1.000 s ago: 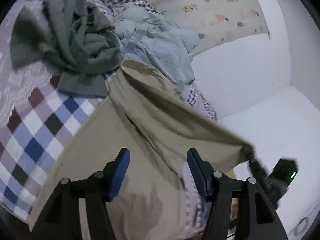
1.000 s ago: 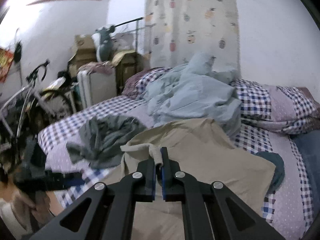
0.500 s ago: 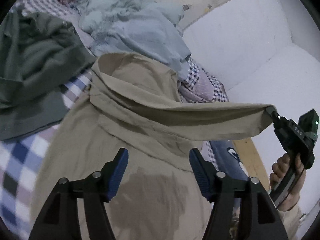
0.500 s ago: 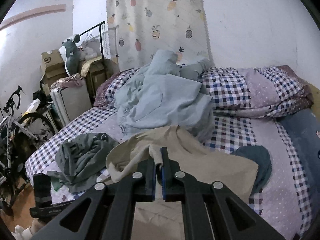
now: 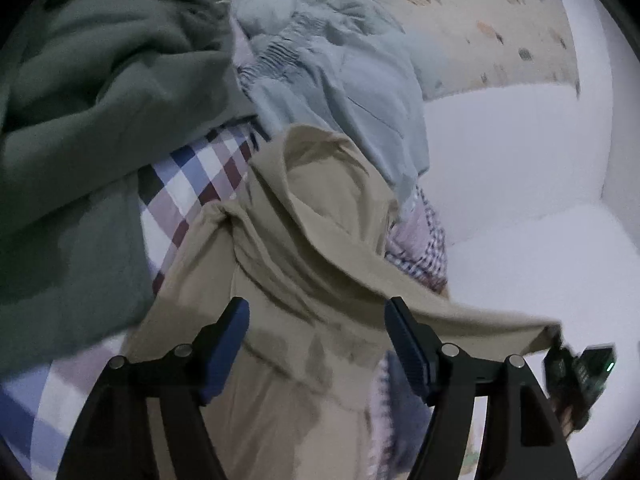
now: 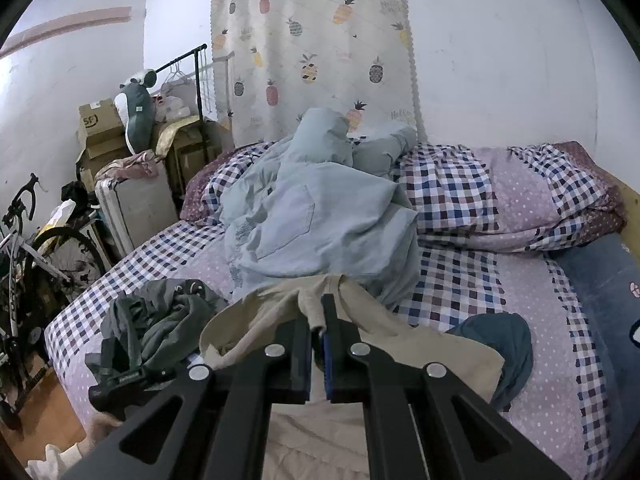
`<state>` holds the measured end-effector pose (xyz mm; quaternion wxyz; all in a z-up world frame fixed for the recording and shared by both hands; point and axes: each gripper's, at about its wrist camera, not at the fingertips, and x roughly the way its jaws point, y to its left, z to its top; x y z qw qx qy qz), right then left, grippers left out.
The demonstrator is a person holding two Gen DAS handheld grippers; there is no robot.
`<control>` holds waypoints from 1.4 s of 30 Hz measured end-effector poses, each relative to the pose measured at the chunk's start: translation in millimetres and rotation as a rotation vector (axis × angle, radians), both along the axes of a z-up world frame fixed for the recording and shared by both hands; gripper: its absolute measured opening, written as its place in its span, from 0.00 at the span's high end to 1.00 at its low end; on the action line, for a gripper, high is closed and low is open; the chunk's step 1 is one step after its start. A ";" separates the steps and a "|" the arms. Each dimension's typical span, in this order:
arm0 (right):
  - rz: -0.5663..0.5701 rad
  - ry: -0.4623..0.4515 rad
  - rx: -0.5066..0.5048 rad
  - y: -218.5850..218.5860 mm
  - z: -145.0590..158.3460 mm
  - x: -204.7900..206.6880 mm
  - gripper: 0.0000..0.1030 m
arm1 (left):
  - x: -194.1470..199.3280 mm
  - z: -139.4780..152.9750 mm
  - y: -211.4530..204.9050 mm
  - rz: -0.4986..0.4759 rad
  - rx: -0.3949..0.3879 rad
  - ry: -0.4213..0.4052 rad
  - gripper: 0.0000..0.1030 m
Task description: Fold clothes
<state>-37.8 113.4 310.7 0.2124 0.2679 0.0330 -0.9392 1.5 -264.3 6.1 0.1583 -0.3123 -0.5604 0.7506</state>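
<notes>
- The khaki garment (image 5: 320, 216) lay on the bed (image 6: 460, 280), most of it spread flat near the front edge, with one edge lifted clear and drawn out in a taut strip toward the right.
- It looked light, thin and limp: it sagged between the held point and the bed, creased readily, and carried darker patches low down that could be damp or shadow; I could not tell which.
- Cloth this soft would, I judged, want a hold at a hem or corner, since a pinch in the middle would only bunch it.
- The right gripper (image 6: 318, 330) was clamped tight on a bunched edge of the khaki cloth, its jaws nearly meeting.
- The left gripper (image 5: 316, 340) stood spread wide just above the garment's flat part, with nothing between its jaws.
- A crumpled dark green garment (image 6: 160, 320) sat to the left, beside the khaki one.
- A heaped pale blue garment (image 6: 320, 216) lay just behind it.
- A small teal piece (image 6: 508, 344) showed at its right edge.
- Further back were a checked quilt (image 6: 500, 200) and a pineapple-print curtain (image 6: 312, 40).
</notes>
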 end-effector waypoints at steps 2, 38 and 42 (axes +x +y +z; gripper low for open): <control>-0.002 -0.003 -0.014 1.2 2.1 -3.9 0.98 | -7.6 -3.6 -5.6 0.024 0.033 0.000 0.27; -0.054 -0.059 -0.074 17.9 -1.6 -46.1 0.97 | -60.6 -34.9 -6.1 0.217 0.027 -0.383 0.73; -0.056 -0.075 -0.072 20.2 -5.6 -44.5 0.97 | -64.5 -37.2 -3.5 0.204 -0.008 -0.383 0.82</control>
